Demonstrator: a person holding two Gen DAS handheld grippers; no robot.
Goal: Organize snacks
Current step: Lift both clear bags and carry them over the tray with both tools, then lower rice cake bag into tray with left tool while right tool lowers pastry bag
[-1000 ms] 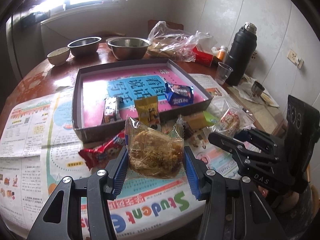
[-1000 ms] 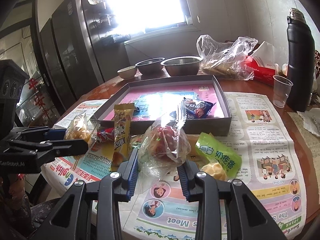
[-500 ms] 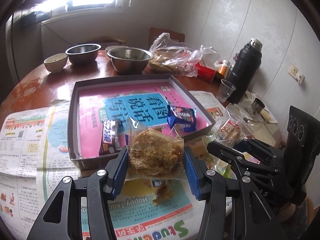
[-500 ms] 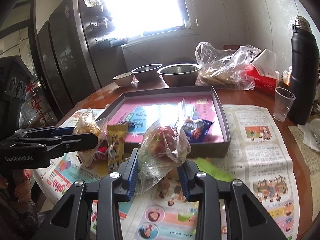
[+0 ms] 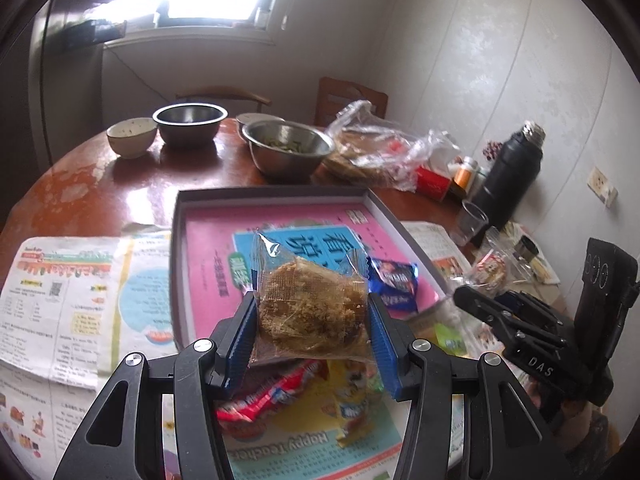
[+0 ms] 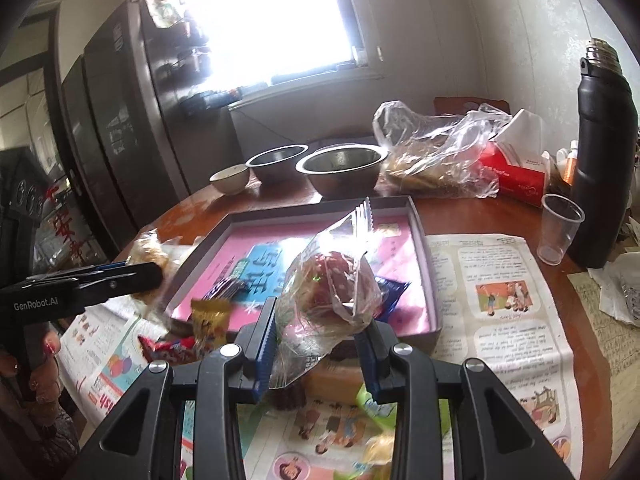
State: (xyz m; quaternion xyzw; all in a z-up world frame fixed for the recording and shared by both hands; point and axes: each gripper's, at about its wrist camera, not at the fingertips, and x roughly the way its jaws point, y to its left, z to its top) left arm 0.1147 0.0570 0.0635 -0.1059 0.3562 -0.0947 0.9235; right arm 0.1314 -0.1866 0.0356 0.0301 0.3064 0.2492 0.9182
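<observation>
My left gripper (image 5: 312,340) is shut on a clear packet of brown floss cake (image 5: 310,312), held above the near edge of the grey tray (image 5: 276,194) with the pink and blue sheet. My right gripper (image 6: 320,350) is shut on a clear packet with a red snack (image 6: 334,280), held above the tray's near edge (image 6: 434,320). A blue packet (image 5: 394,284) lies in the tray. A red packet (image 5: 264,396) and a yellow packet (image 5: 352,400) lie on the newspaper below the left gripper. The left gripper also shows at the left of the right wrist view (image 6: 132,276).
Two steel bowls (image 5: 288,150) and a small white bowl (image 5: 131,136) stand beyond the tray. A plastic bag of food (image 6: 436,156), a red tissue box (image 6: 516,178), a black flask (image 6: 604,148) and a plastic cup (image 6: 560,228) stand at the right. A green packet (image 6: 370,400) lies near.
Both grippers have risen and moved forward toward the tray, each still holding its packet. The table looks farther below now.
</observation>
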